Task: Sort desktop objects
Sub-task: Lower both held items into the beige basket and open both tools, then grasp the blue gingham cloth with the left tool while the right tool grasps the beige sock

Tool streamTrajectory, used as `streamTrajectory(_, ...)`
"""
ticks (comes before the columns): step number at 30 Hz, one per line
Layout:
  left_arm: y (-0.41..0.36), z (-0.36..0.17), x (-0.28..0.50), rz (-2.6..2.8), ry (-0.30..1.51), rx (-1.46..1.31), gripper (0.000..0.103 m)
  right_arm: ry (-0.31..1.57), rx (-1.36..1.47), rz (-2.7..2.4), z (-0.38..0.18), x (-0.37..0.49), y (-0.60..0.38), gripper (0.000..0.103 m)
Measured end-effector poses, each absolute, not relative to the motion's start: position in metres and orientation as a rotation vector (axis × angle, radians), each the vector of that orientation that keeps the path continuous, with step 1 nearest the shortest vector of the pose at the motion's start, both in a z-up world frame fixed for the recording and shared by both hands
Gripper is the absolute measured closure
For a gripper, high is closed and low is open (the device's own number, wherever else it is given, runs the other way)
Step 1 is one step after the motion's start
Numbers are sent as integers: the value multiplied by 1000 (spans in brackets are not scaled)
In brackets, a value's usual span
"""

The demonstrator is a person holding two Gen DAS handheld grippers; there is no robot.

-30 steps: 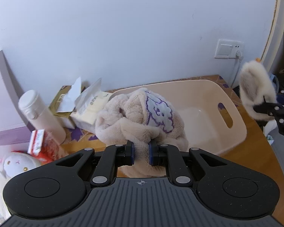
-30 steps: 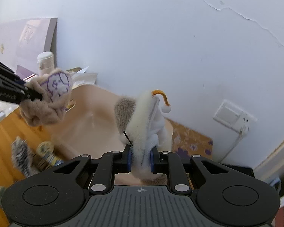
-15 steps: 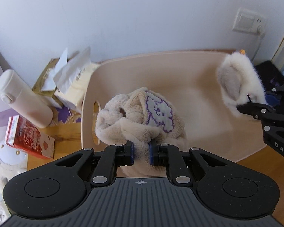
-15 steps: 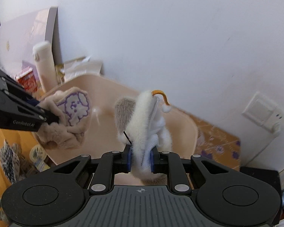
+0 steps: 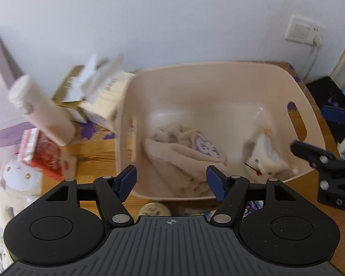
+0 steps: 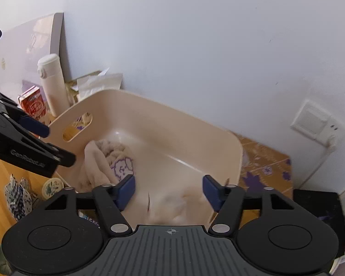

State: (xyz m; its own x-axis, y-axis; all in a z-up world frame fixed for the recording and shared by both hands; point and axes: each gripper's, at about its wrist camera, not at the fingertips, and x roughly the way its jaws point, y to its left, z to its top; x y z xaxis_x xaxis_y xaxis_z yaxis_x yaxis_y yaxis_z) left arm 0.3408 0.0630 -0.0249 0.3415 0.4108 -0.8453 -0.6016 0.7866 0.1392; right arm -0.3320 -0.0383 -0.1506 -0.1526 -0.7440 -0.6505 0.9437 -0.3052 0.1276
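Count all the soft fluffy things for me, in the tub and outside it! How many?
In the beige tub: 2, the beige plush with the purple patch and the white plush toy.
On the desk left of the tub: 1, the white plush doll.
Total: 3

White plush toy point(image 6: 172, 204) smeared by blur and part hidden behind the right gripper's body, bottle point(image 5: 41, 110) and tissue packs point(image 5: 99, 92) blurred, small tin point(image 5: 153, 209) half hidden, stuffed doll point(image 5: 13, 184) cut by left edge
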Motion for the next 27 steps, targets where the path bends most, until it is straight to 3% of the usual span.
streamTrajectory(4,58,-5,315,670,992,-205,29,350,731,-1803,-137,-318,-22,1)
streamTrajectory(12,50,10,264,702,934,-199,23,300,767,-1900,-120,-291,19,0)
streamTrajectory(27,18,10,175,734,825,-204,22,290,865,-1976,-141,-246,75,0)
